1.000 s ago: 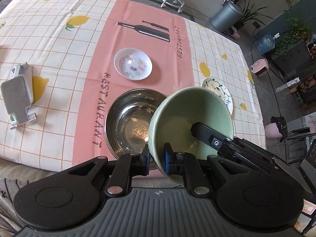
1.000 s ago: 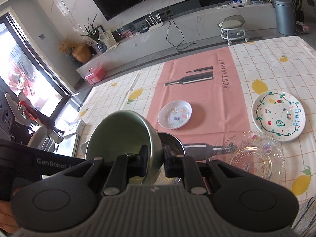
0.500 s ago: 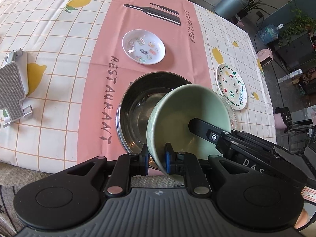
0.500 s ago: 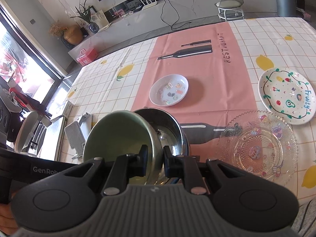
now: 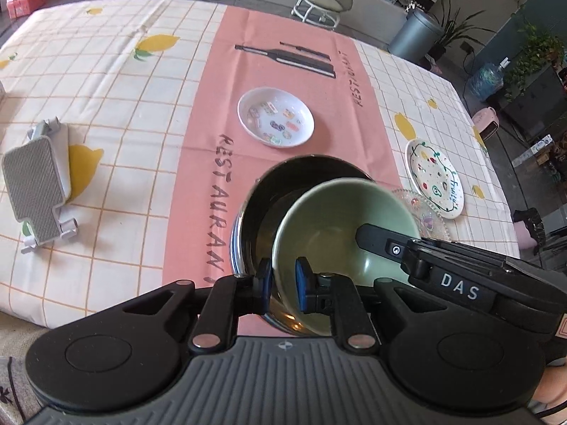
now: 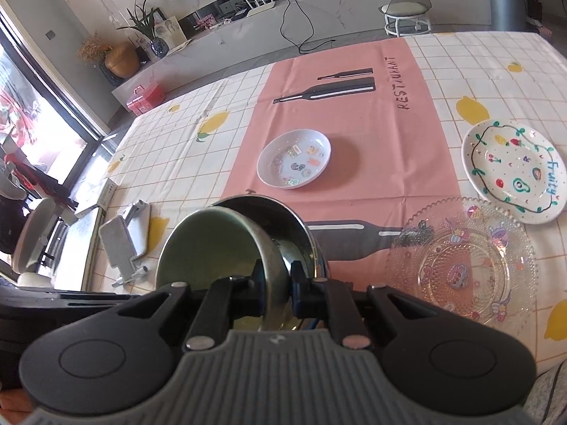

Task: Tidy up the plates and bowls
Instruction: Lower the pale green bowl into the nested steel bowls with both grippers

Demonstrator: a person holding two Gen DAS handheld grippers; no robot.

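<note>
Both grippers pinch the rim of a green bowl (image 5: pixel 329 233) from opposite sides. My left gripper (image 5: pixel 283 285) is shut on its near rim; my right gripper (image 6: pixel 276 283) is shut on the other rim. The green bowl (image 6: pixel 209 248) hangs tilted, partly inside the steel bowl (image 5: pixel 280 184), which shows in the right wrist view (image 6: pixel 280 216) too. A small white sticker plate (image 5: pixel 275 117) lies further back on the pink runner. A white "fruity" plate (image 6: pixel 514 171) and a clear glass plate (image 6: pixel 460 258) lie to the right.
A grey phone stand (image 5: pixel 37 191) lies on the tablecloth at the left. The table's near edge runs just below the steel bowl. Beyond the table stand a stool (image 5: pixel 320 5) and a bin (image 5: pixel 414 37).
Both grippers have lowered the green bowl forward and down, from above the steel bowl's near rim to partly inside it. Grips are unchanged.
</note>
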